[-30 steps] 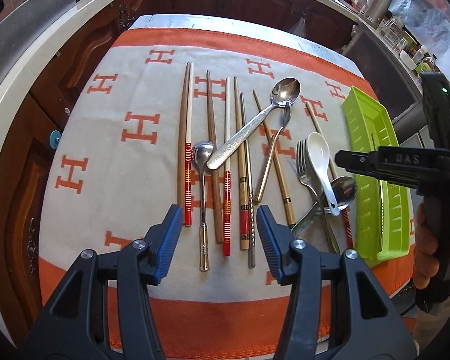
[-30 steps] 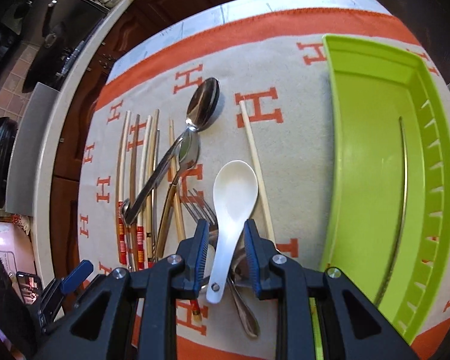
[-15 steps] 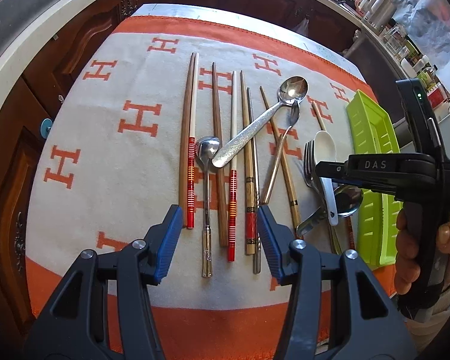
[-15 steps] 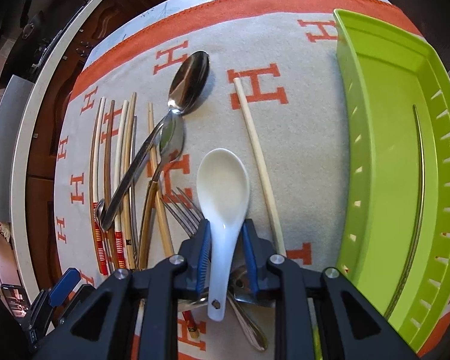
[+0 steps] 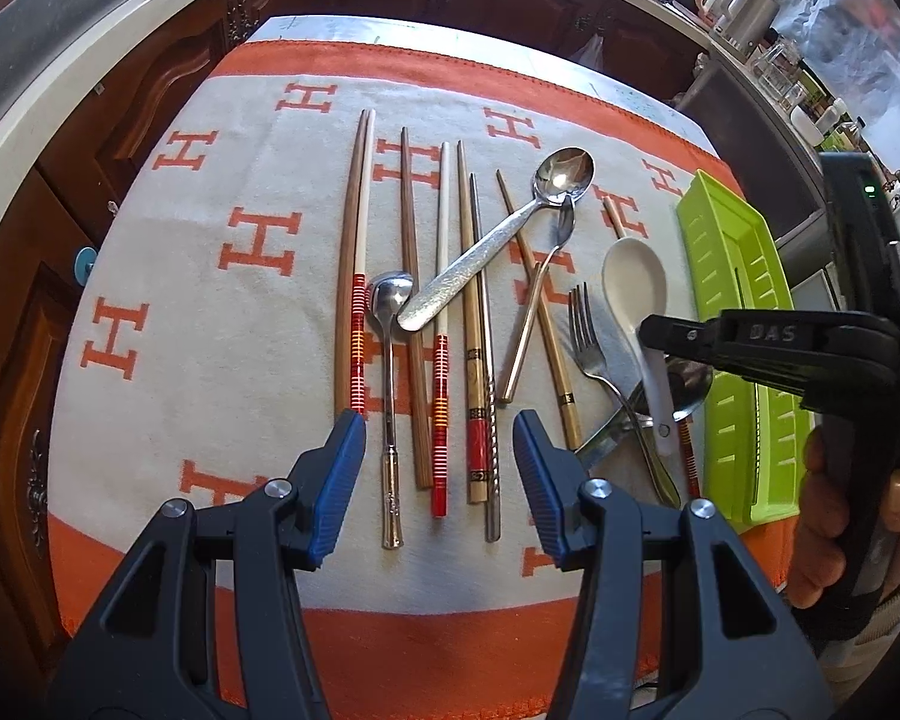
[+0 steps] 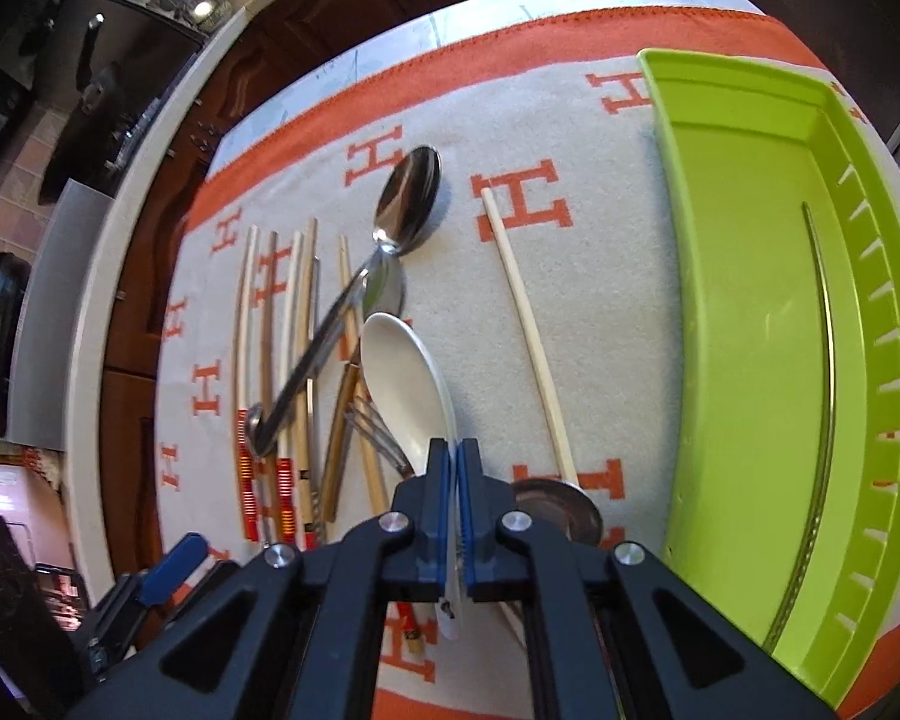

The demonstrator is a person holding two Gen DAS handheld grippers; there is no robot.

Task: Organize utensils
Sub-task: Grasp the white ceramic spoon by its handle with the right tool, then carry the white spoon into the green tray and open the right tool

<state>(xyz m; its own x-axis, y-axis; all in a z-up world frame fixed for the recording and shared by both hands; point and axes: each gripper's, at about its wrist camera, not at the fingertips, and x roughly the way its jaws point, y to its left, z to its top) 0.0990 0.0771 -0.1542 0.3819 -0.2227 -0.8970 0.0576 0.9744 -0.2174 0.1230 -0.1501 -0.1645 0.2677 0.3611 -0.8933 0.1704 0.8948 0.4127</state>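
Tabletop carries a cream cloth with orange H marks and border; the utensils lie spread across it. Green tray sits at the cloth's right edge: only the right wrist view shows its floor, with one thin metal rod-like piece along the slotted wall; the left view gives just a foreshortened strip of it. Only the left view shows the full row: chopsticks lined up side by side, a patterned silver spoon lying diagonally over them, a small spoon, a fork. White ceramic spoon lies right of the fork, near the tray, its handle crossing other metal cutlery. Right tongs point steeply down, jaws just closed, pads pinching that spoon's handle; in the right view the bowl looks tilted on edge. The left view shows the hand gripping that tool from the side. Left tongs are about half open, gripping nothing, hanging over the near chopstick ends, angled steeply down.
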